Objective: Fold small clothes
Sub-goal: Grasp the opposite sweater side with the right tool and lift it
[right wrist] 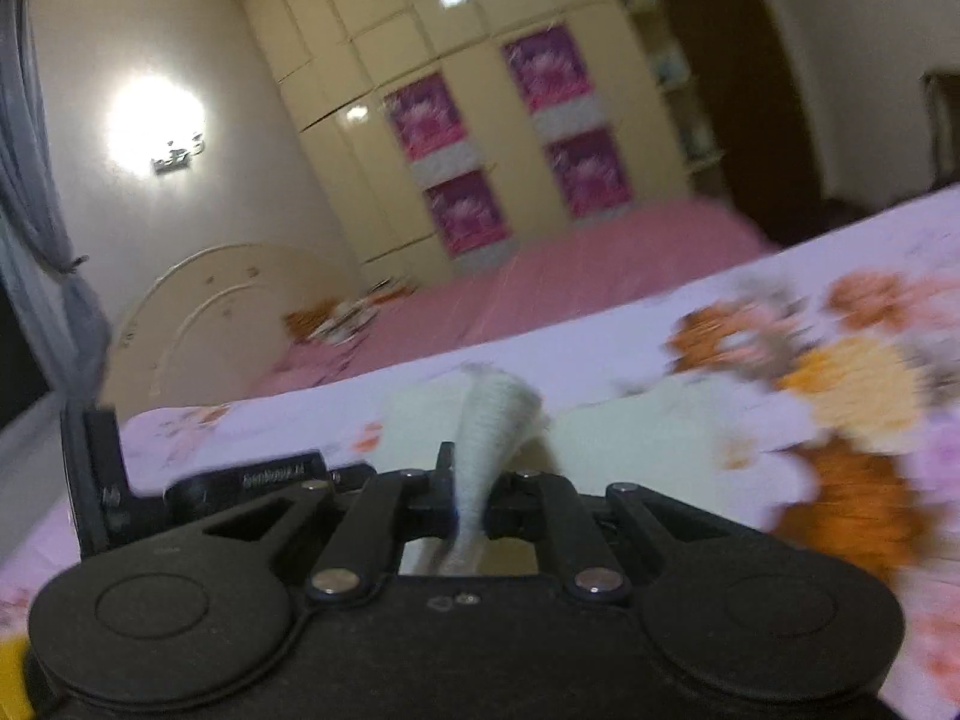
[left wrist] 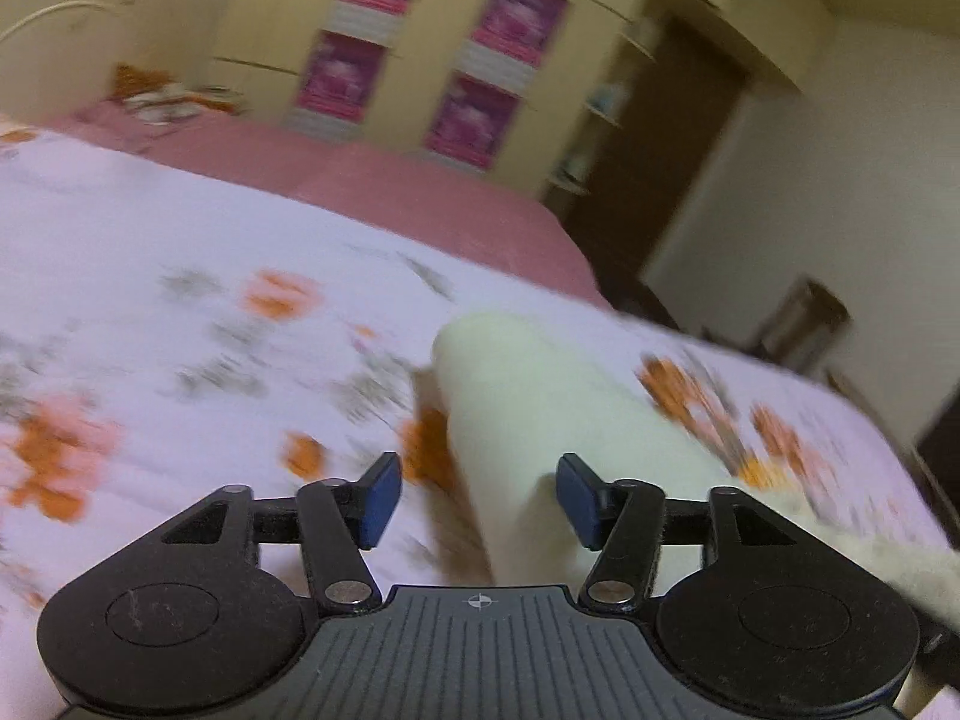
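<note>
My right tongs (right wrist: 471,501) are clamped on the pale ribbed cuff (right wrist: 492,420) of the cream garment (right wrist: 672,420). My left tongs (left wrist: 477,501) stand apart, blue pads (left wrist: 378,501) on either side of the garment's long cream fold (left wrist: 540,420), not pressing it. The garment lies on the flowered bedspread (left wrist: 150,228), with open cloth to the left. Beyond runs a pink sheet (left wrist: 372,174), then the cream wardrobe (right wrist: 372,60) with magenta panels (left wrist: 474,120), blurred.
</note>
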`<state>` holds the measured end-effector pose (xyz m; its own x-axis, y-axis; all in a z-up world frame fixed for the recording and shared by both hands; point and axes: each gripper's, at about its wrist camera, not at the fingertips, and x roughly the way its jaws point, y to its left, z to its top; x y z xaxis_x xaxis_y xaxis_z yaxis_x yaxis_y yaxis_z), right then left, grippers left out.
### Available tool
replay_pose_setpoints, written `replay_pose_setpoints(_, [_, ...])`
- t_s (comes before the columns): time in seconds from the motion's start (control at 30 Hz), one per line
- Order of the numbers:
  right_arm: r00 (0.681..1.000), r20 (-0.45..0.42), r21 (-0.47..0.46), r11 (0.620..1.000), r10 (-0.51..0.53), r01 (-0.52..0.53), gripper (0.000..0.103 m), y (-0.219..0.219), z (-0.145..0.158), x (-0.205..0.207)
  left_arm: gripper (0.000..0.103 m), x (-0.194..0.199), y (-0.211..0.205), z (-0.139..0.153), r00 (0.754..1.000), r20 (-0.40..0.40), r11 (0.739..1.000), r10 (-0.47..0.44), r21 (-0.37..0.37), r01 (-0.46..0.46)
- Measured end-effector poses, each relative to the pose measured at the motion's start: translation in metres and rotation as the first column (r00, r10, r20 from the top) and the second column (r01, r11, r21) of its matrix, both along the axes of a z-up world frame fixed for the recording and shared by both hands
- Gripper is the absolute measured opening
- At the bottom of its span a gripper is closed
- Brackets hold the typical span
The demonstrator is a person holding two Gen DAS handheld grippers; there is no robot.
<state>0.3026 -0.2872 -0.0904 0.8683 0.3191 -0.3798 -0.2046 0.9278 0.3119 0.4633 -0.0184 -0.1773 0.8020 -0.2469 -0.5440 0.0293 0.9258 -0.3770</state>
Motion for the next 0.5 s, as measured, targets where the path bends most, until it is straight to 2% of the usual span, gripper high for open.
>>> replay_pose_setpoints(0.03, [0.999, -0.01, -0.022, 0.999, -0.042, 0.042, 0.007, -0.007, -0.007, -0.011, 0.069, -0.003, -0.008, -0.003, 1.0, -0.009, 1.0, -0.022, 0.006, 0.022])
replay_pose_setpoints(0.1, [0.989, -0.088, -0.067, 0.992, -0.115, 0.109, 0.008, -0.02, -0.03, -0.02, 0.072, -0.007, -0.021, -0.011, 0.998, -0.033, 0.997, -0.049, 0.052, 0.05])
replay_pose_setpoints(0.17, [0.965, -0.244, -0.004, 0.995, -0.099, 0.101, 0.012, -0.033, -0.054, -0.013, 0.072, -0.012, -0.025, -0.015, 0.997, -0.037, 0.995, -0.063, 0.078, 0.066])
replay_pose_setpoints(0.2, [0.956, -0.276, 0.031, 0.994, -0.095, 0.107, 0.018, -0.038, -0.059, -0.012, 0.073, -0.013, -0.026, -0.014, 0.997, -0.034, 0.994, -0.066, 0.089, 0.069])
replay_pose_setpoints(0.27, [0.96, -0.257, 0.064, 0.99, -0.108, 0.128, 0.023, -0.048, -0.052, -0.017, 0.073, -0.016, -0.025, -0.011, 0.996, -0.032, 0.991, -0.078, 0.11, 0.081])
replay_pose_setpoints(0.37, [0.967, -0.216, 0.067, 0.986, -0.132, 0.15, 0.03, -0.061, -0.032, -0.017, 0.073, -0.018, -0.02, -0.009, 0.995, -0.035, 0.987, -0.097, 0.124, 0.101])
replay_pose_setpoints(0.5, [0.971, -0.204, 0.062, 0.988, -0.126, 0.142, 0.037, -0.074, -0.02, 0.013, 0.073, -0.01, -0.016, 0.0, 0.996, -0.043, 0.992, -0.08, 0.098, 0.084])
